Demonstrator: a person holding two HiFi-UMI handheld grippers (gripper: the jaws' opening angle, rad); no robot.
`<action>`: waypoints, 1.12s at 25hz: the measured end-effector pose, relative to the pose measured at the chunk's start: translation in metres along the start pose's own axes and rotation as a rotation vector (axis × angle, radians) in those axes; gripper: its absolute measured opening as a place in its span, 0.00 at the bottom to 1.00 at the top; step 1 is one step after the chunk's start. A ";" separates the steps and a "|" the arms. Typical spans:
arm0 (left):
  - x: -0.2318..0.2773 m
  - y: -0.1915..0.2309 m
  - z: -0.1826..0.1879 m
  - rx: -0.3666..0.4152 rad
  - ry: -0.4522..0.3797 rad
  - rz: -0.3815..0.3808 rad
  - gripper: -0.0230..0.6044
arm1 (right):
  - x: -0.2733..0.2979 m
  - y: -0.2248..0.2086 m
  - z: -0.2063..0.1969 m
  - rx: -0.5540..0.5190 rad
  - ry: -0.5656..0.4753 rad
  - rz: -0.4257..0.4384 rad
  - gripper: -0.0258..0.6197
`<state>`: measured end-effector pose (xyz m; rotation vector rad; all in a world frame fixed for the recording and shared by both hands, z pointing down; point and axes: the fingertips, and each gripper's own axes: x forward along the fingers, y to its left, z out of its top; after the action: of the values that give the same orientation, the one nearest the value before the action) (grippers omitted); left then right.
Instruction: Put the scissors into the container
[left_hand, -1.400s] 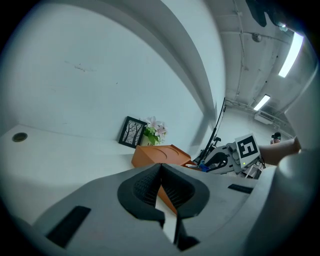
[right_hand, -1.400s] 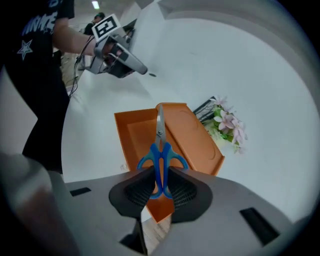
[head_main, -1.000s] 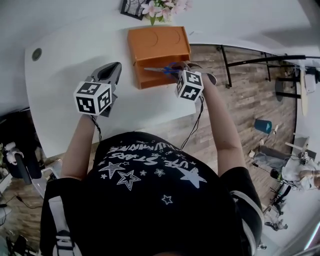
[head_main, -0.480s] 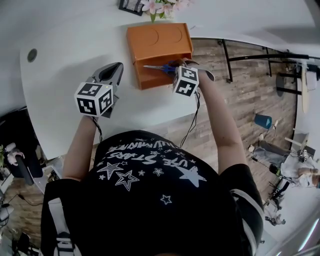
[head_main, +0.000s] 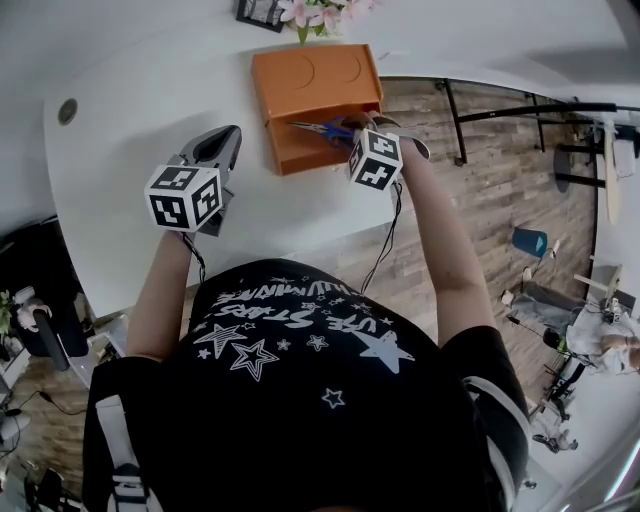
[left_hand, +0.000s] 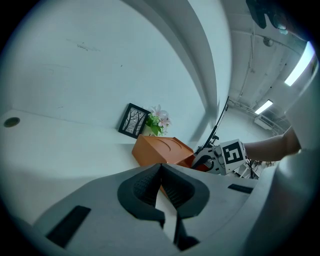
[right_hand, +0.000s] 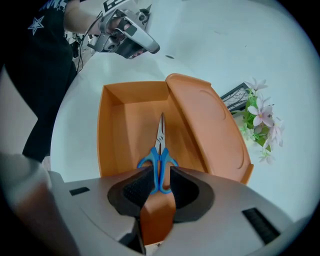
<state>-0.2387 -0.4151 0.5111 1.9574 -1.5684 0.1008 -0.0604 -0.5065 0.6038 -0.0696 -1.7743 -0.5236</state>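
A white bench (head_main: 150, 90) is carrying an orange container (right_hand: 120, 120), its lid (right_hand: 210, 130) lying open to the right of your right claw (right_hand: 160, 182). That claw is clamping the blue handles of the scissors (right_hand: 160, 150), and the blades are pointing straight ahead of it over the open compartment. Your left claw (left_hand: 161, 187) is hovering over the bench, well to the left of the right one. Its jaws are pressing together on nothing.

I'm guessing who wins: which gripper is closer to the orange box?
Right. The right gripper holds the blue scissors just over the orange container's open part; the left gripper hangs off to its left, apart.
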 end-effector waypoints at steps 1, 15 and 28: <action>-0.001 -0.001 0.000 0.001 -0.002 0.001 0.07 | -0.003 -0.001 -0.001 0.004 -0.004 -0.011 0.20; -0.034 -0.051 0.003 0.069 -0.057 -0.004 0.07 | -0.112 -0.009 0.016 0.391 -0.424 -0.312 0.17; -0.070 -0.117 -0.006 0.123 -0.106 -0.031 0.07 | -0.216 0.026 0.004 0.826 -0.676 -0.574 0.13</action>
<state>-0.1514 -0.3397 0.4376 2.1124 -1.6329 0.0838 0.0041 -0.4326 0.4094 0.9598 -2.5593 -0.1154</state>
